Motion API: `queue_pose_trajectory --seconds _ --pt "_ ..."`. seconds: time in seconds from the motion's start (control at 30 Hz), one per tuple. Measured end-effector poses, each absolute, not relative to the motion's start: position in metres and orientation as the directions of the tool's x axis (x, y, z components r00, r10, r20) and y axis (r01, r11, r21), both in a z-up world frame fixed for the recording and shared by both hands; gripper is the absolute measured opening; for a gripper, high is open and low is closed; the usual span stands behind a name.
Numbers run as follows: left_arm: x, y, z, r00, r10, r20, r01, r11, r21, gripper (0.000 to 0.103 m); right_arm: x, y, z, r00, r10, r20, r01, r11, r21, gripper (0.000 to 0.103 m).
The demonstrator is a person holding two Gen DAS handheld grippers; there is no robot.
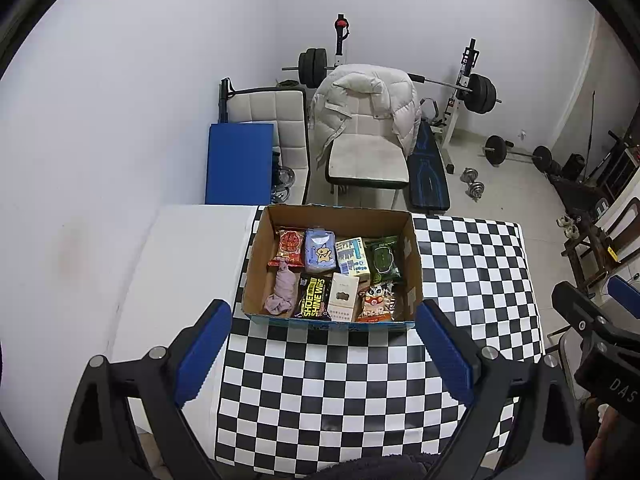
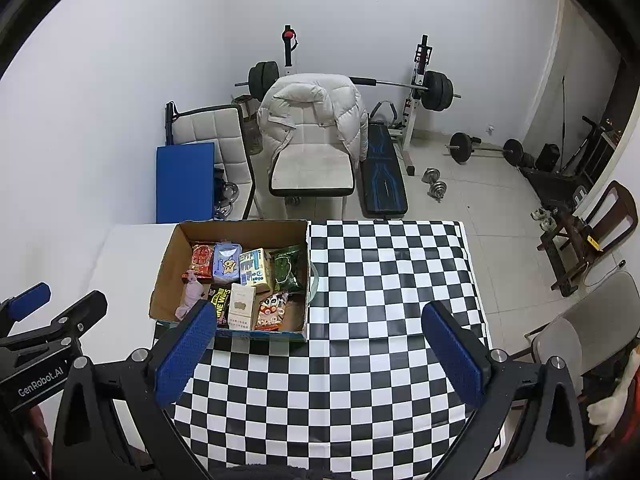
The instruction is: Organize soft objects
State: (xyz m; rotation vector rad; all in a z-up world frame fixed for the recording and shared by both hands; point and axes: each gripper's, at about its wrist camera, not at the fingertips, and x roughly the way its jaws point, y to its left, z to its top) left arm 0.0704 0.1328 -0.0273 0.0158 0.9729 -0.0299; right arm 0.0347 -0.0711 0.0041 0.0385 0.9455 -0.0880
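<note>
An open cardboard box (image 1: 414, 264) stands on the checkered cloth (image 1: 472, 272), also in the right wrist view (image 2: 166, 268). It holds several soft packs: a pink cloth bundle (image 1: 282, 290), a red pack (image 1: 290, 245), a blue tissue pack (image 1: 319, 255), a green pack (image 1: 383, 260), a black shoe-wipes pack (image 1: 314, 298) and a cartoon snack pack (image 1: 376, 302). My left gripper (image 1: 324, 354) is open and empty, just in front of the box. My right gripper (image 2: 318, 354) is open and empty, right of the box's front edge.
The table's left part is bare white (image 1: 192, 256). Behind the table stand a chair with a white puffer jacket (image 1: 366, 120), a blue mat (image 1: 238, 164), a weight bench (image 1: 428, 172) and a barbell rack (image 1: 472, 88). Dumbbells (image 1: 472, 184) lie on the floor.
</note>
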Motion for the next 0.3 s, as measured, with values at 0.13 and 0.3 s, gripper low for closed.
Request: queue_pose_trajectory --seconds 0.13,0.3 --pt "0.0706 0.1329 -0.027 0.563 -0.02 -0.827 0.032 0.999 -0.002 0.094 0.034 -0.072 0.0043 0.582 -0.056 -0.811 0.09 0.996 -0.005 0.103" --pt "0.0702 0.1317 -0.0308 0.571 -0.015 -0.82 0.04 0.999 0.009 0.094 0.0338 -0.0723 0.0043 0.582 -0.055 -0.811 0.09 0.996 -0.003 0.103"
